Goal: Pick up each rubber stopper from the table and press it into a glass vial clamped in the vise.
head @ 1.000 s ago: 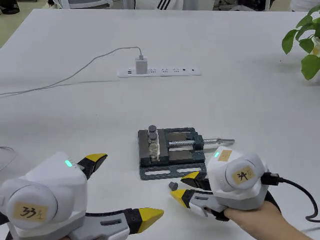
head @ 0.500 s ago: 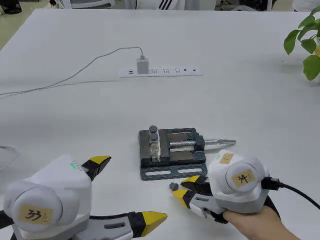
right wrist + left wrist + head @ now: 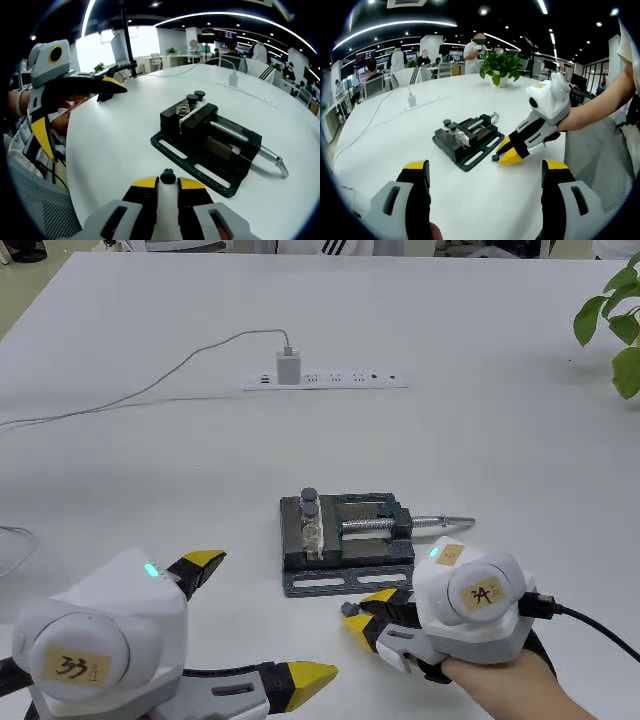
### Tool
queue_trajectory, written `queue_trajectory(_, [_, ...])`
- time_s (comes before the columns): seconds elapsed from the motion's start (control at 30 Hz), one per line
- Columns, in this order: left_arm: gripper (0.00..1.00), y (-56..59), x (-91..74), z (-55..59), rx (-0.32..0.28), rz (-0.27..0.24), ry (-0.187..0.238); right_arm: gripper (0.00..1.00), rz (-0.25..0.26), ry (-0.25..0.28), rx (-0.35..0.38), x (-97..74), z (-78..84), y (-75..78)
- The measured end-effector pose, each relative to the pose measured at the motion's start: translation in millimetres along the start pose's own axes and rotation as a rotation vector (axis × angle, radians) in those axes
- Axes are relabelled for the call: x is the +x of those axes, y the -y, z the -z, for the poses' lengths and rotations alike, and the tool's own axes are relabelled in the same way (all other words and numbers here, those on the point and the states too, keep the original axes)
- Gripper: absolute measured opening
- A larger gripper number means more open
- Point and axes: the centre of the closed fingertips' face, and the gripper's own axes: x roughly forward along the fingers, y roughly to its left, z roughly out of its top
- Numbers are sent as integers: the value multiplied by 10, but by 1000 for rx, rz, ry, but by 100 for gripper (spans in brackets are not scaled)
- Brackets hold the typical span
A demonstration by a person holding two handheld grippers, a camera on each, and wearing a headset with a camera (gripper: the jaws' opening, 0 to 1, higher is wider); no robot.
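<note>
White table (image 3: 500,440) in an open-plan office, recorded by three cameras.

**Head view.** A dark vise (image 3: 360,550) lies at centre, its screw handle pointing right. A row of glass vials (image 3: 312,532) stands clamped at its left end. Beyond it lie a power strip (image 3: 340,379) with a charger (image 3: 289,367) and cable (image 3: 150,390). A plant (image 3: 612,310) shows at the far right edge. The right gripper (image 3: 357,612), held in a hand (image 3: 500,690), sits just in front of the vise base. Its jaws are drawn almost together on a dark rubber stopper (image 3: 349,609). The left gripper (image 3: 258,620) is at lower left, apart from the vise, with its jaws spread wide and nothing between them.

**Right gripper view.** The rubber stopper stands pinched upright between the two yellow tips, low over the table. Whether it touches the surface cannot be told. This view resolves what the head view leaves unclear. The two farther vials carry fitted stoppers (image 3: 196,97), while the nearest vial has an open mouth.

**Left gripper view.** The right gripper enters from the right, its tips and the rubber stopper just beside a corner of the vise base. Several people (image 3: 475,55) stand or sit at desks behind the table.
</note>
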Motion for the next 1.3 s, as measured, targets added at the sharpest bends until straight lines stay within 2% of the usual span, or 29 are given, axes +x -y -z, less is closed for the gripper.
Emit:
queue_trajectory(0.57, [91,-10,-18,19,-1,-3,2,8,15,3,13,-9,-25,43])
queue_trajectory(0.8, [90,-15,-19,42,22,-1,-10,7,-37,-15,15,-129,-84,59])
queue_trajectory(0.97, [89,11,-16,32,41,10,-14,7,-95,-48,-33,-278,-97,54])
queue_trajectory(1.13, [89,67,-6,12,62,21,-17,7,-130,-79,-66,-423,-155,95])
queue_trajectory(1.2, [88,102,3,10,72,30,-18,6,-131,-98,-110,-472,-165,130])
queue_trajectory(1.23, [87,122,10,9,78,36,-19,6,-117,-107,-164,-506,-180,173])
queue_trajectory(1.3, [86,140,15,3,82,40,-16,6,-132,-120,-179,-547,-193,153])
